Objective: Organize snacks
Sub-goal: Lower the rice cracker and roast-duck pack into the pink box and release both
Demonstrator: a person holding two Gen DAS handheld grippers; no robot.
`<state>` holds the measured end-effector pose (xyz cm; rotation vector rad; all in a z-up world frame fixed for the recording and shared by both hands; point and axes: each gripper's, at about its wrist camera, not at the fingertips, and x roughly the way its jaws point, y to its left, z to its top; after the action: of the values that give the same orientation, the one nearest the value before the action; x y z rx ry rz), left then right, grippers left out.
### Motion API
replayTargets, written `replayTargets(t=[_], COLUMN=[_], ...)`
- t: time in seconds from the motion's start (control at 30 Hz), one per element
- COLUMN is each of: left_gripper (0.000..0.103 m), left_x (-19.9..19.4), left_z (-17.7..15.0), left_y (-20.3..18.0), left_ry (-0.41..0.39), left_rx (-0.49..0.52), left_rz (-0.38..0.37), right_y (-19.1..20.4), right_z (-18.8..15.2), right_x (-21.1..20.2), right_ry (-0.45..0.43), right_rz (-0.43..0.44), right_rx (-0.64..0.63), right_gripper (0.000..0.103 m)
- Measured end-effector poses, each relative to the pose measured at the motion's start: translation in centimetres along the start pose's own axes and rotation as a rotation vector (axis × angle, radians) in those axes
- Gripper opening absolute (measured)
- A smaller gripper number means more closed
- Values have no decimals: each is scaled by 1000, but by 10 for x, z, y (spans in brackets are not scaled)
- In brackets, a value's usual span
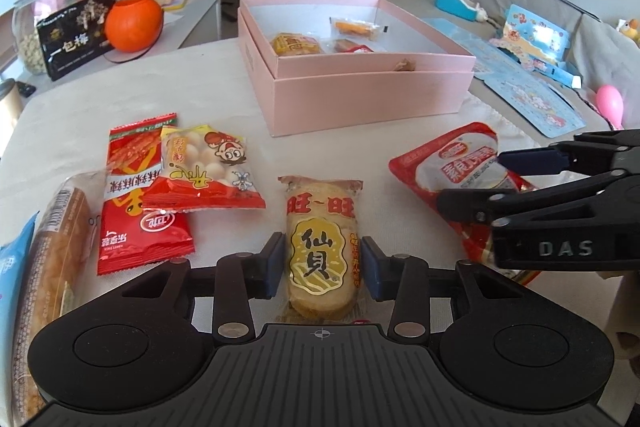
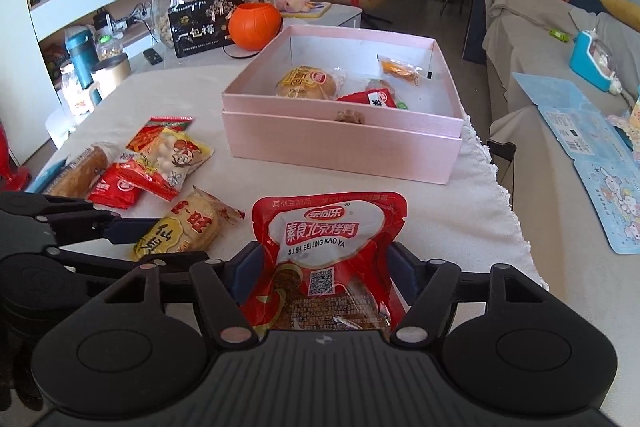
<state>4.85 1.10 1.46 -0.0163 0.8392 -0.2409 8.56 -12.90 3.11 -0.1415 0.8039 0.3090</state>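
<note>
We see the pink box (image 2: pixel 340 147) on the bench (image 1: pixel 224 95) holding a bun (image 2: pixel 306 83), an orange packet (image 2: pixel 400 69) and a red packet (image 2: pixel 372 99). Our left tool (image 1: pixel 322 263) pinches the cracker (image 1: pixel 320 247); our right tool (image 2: pixel 320 271) pinches the red pouch (image 2: pixel 328 247), both near the box.

Rice cracker (image 1: pixel 321 251) is flanked by the overlapping packets (image 1: pixel 176 183) on its left and the pouch (image 1: pixel 460 175) on its right; box (image 1: pixel 360 99) is set behind, holding three snacks.
</note>
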Motion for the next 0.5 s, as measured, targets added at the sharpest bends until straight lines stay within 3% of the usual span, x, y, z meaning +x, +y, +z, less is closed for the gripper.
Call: replayTargets(t=[0.07,0.13,0.27,0.5], left_gripper=[44,44,44,44], left_x=[-1,-2,-2,-2], left_z=[-1,-2,-4,-4], left_y=[2,4,1,-1], left_ry=[-5,-11,-23,-29], left_rx=[-10,-22,-32,-17], left_rz=[-7,-12,-2,6], right_y=[0,-6,-15,0], right_z=[-3,-5,-11,-11], right_x=[14,23,27,31], right_ry=[26,49,53,40], right_rz=[-14,-1,33,-14], right_rx=[-8,15,58,17], right_gripper=[71,82,85,88])
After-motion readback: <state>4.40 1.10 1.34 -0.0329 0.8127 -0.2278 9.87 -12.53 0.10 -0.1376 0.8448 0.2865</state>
